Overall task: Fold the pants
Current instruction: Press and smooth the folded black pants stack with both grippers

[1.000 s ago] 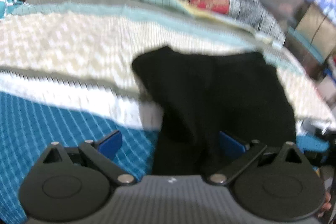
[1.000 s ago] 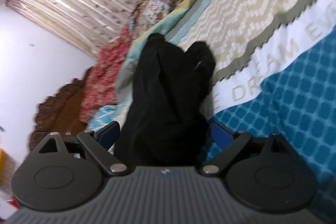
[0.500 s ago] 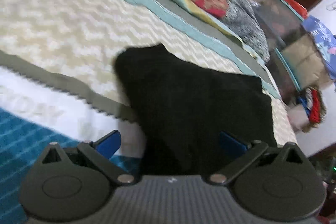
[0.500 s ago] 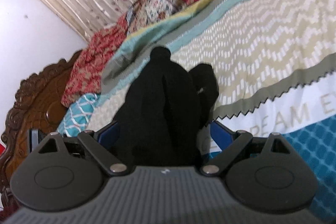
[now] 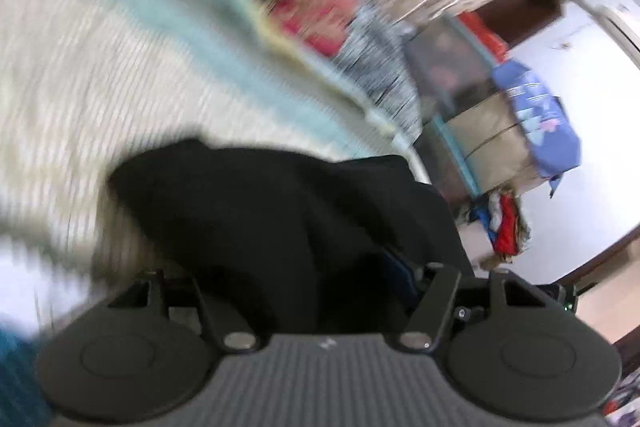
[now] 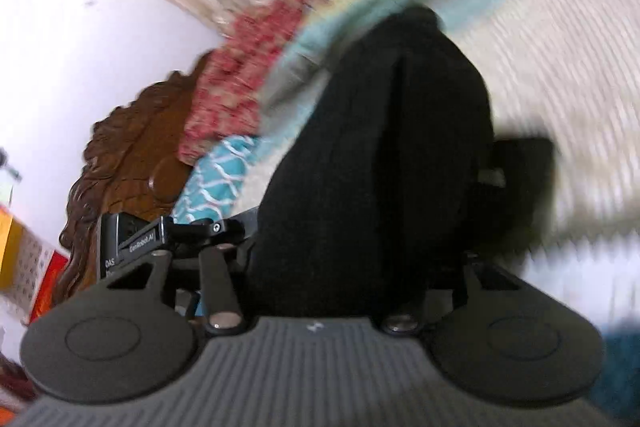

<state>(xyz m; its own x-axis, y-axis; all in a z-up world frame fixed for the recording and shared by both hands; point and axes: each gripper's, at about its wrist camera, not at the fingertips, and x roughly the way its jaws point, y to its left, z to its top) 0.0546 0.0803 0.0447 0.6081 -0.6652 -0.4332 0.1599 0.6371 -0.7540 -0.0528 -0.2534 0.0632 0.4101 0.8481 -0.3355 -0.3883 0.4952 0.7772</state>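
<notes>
Holding black pants above the patterned bedspread — left gripper and right gripper each clamped on fabric. Cloth looks soft, limp, light; we judge edge or hem grips best — it drapes and bunches.

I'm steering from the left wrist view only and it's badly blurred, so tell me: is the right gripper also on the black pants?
Observer: Yes. In the right wrist view the black pants bunch up between the right gripper fingers, hiding the tips.
Operator: What lies beyond the fabric there?
Observer: A carved wooden headboard against the white wall, off to the left.
Operator: Anything between it and the pants?
Observer: A teal pillow with a white wave pattern, beside a red patterned one.
</notes>
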